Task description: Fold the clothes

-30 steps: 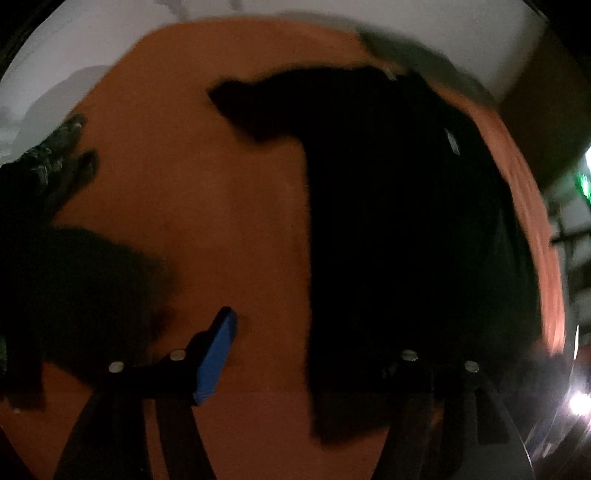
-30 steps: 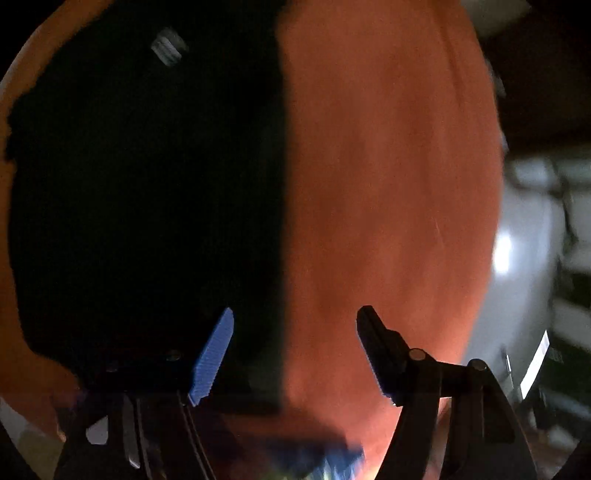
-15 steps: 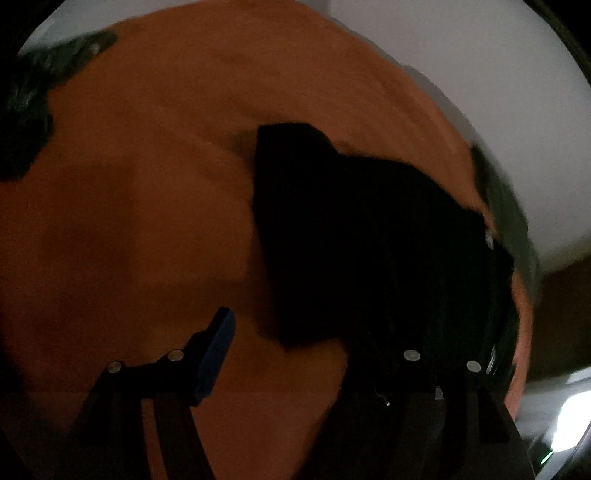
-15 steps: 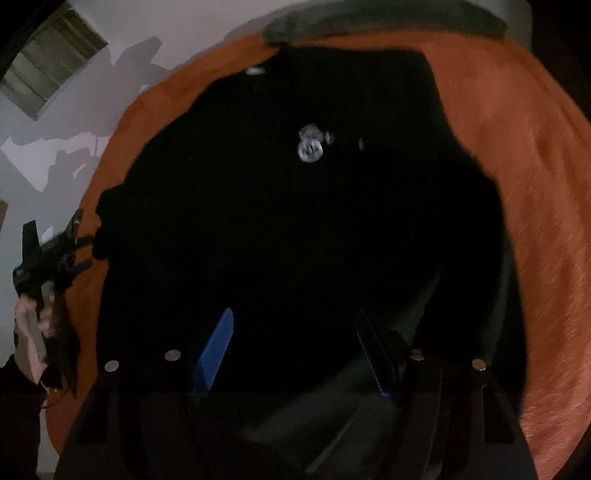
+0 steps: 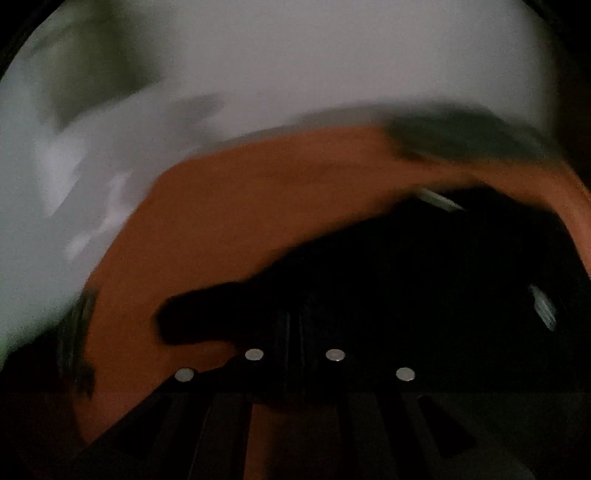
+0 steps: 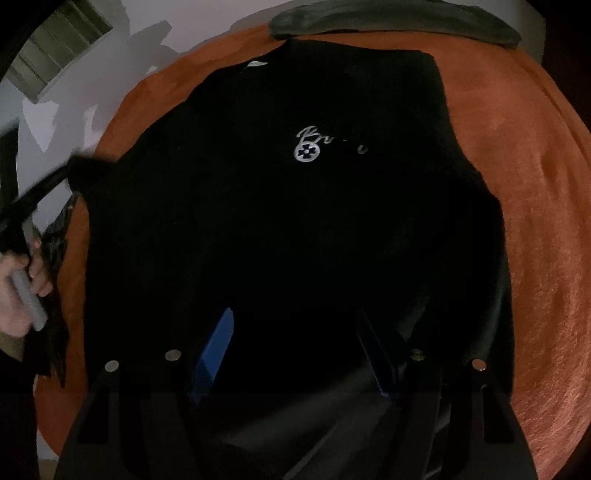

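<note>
Left gripper (image 5: 294, 332): fingers brought together at lower centre of the left wrist view, pinching a fold of the black shirt (image 6: 295, 229); half a second ago the blue pad stood well apart from its partner.
Left view change: the frame has swung and blurred; white wall (image 5: 295, 55) now fills the upper half, where orange filled it before.
Right gripper (image 6: 295, 354): fingers spread wide at the bottom of the right wrist view, nothing between the blue pads, held over the shirt's lower part, much as half a second ago.
Shirt position: spread flat on the orange cloth (image 6: 535, 221), white logo (image 6: 308, 147) in the upper middle; sharper now than before.
Shirt edges: left sleeve lifted at middle left, near the person's hand (image 6: 22, 280); right edge runs down the right side with bare orange beyond it.
Open room: wide orange band along the right of the frame; narrower strip at left.
Far edge: a dark grey item (image 6: 391, 20) lies along the top, just beyond the collar.
</note>
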Demonstrator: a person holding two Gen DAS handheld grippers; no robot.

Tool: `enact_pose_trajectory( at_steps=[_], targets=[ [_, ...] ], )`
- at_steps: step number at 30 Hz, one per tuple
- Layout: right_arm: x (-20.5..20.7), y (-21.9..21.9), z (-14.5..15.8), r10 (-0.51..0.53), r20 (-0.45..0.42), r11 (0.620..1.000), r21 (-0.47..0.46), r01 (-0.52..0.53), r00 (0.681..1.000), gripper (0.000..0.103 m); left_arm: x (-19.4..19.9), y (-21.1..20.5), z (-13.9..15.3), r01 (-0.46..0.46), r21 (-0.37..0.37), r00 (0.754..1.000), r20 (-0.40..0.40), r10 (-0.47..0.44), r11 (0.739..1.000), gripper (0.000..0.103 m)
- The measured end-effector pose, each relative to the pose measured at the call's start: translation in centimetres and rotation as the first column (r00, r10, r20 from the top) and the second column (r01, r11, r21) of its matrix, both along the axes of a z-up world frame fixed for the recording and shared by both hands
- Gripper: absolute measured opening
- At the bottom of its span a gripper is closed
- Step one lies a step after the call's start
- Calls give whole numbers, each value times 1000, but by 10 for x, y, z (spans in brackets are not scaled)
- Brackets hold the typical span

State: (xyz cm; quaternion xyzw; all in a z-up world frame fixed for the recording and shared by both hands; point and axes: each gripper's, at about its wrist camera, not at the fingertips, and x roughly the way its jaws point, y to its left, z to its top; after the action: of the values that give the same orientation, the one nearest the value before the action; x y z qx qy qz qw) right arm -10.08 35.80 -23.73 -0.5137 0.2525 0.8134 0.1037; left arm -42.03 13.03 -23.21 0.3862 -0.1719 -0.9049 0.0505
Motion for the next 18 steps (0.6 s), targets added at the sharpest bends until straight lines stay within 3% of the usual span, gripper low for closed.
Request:
enact_pose_trajectory(
  at_steps=[2,3,5,8,11,13,15,17,18],
  targets=[
    [-5,4,3,1,-1,1000,12,-1,1000,69,21,45,-7,102,-88,995,-12,-103,991,56],
    [-5,7,8,-3,-1,1000,17,3,1000,69,33,56,-8,129,-97,991,-29,-132,987,62],
    [-7,22,17,-19,-11,1000,21,19,1000,69,61,56,-9,119,-45,992,-33,-121,992,64],
    [-20,45,30,-9,-50,999,41,11,999,69,92,24,-22,102,102,993,40,-107,989,67],
    [-67,43,42,109,-87,994,29,-107,990,69,137,-11,-38,53,165,991,113,-72,985,67],
    [-121,12,52,270,-129,963,42,-267,954,69,173,-38,-45,6,157,989,145,-29,988,67],
    [-172,-20,58,415,-165,910,47,-413,895,69,197,-60,-52,-42,137,986,167,19,990,67],
    [-227,-50,51,497,-171,862,-18,-507,851,69,220,-87,-60,-105,122,979,185,81,987,67],
    [-254,-61,46,505,-167,853,-53,-519,847,69,231,-102,-65,-147,127,972,201,119,981,67]
  ],
)
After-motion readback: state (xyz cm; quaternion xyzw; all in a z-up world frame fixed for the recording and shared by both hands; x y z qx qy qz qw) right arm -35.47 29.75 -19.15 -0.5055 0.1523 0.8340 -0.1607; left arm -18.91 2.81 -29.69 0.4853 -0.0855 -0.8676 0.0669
